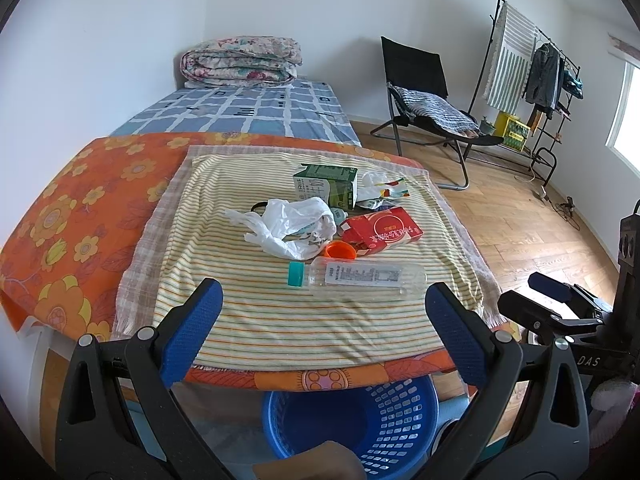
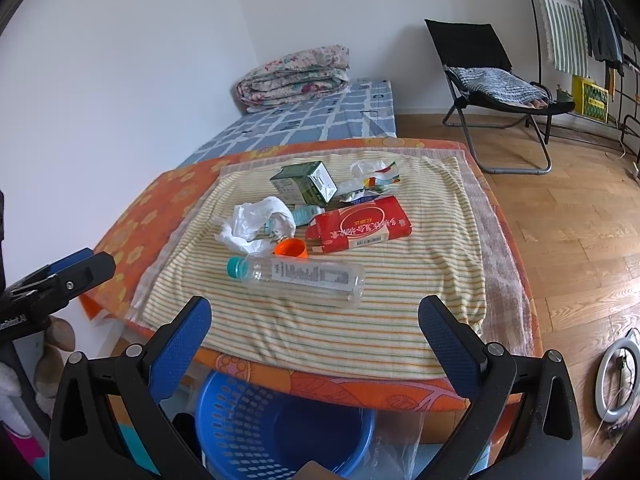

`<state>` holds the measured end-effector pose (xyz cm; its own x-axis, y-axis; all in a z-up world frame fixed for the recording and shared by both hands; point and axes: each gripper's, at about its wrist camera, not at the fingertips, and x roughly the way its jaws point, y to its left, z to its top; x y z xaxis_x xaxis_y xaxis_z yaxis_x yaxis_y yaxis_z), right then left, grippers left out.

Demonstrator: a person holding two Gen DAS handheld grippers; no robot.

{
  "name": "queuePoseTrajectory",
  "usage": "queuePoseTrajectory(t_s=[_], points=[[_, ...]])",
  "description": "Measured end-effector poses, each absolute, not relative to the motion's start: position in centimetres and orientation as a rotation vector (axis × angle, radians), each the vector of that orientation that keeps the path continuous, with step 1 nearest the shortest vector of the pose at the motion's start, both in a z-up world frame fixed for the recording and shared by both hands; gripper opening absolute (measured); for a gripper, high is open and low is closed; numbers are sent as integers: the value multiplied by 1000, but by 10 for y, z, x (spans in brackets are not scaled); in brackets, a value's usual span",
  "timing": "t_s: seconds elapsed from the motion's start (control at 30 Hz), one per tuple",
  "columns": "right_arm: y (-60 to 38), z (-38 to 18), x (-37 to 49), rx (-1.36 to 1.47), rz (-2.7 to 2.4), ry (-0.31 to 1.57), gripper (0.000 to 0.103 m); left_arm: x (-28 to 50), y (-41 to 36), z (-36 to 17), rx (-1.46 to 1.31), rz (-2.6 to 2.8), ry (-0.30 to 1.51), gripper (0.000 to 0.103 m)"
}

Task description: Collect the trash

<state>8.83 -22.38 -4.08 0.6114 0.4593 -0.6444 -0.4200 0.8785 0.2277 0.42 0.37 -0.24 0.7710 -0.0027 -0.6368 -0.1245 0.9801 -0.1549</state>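
Trash lies on a striped cloth (image 1: 280, 320) (image 2: 400, 300) over the table. Nearest is a clear plastic bottle (image 1: 360, 278) (image 2: 304, 278) with a teal cap, lying on its side. Behind it are an orange cap (image 1: 340, 250) (image 2: 292, 249), a crumpled white plastic bag (image 1: 288, 224) (image 2: 256, 224), a red carton (image 1: 380, 230) (image 2: 360, 224), a green milk carton (image 1: 326, 184) (image 2: 306, 182) and crumpled wrappers (image 1: 380, 188) (image 2: 372, 180). A blue slotted basket (image 1: 352, 420) (image 2: 280, 424) stands under the table's near edge. My left gripper (image 1: 324, 312) and right gripper (image 2: 314, 324) hover open in front of the bottle, holding nothing.
The table has an orange flowered cover (image 1: 80, 220) (image 2: 152, 216). Behind it is a bed (image 1: 248, 112) (image 2: 316, 120) with a folded quilt (image 1: 240, 60). A black folding chair (image 1: 428, 100) (image 2: 500, 88) and a clothes rack (image 1: 540, 72) stand on the wooden floor at right.
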Motion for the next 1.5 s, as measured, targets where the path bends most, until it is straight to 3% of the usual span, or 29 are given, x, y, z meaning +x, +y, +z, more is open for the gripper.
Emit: queuePoseTrajectory(t_s=[1.5], points=[[-219, -45, 89, 37, 533, 806, 103, 3, 5, -2, -192, 67, 688, 103]])
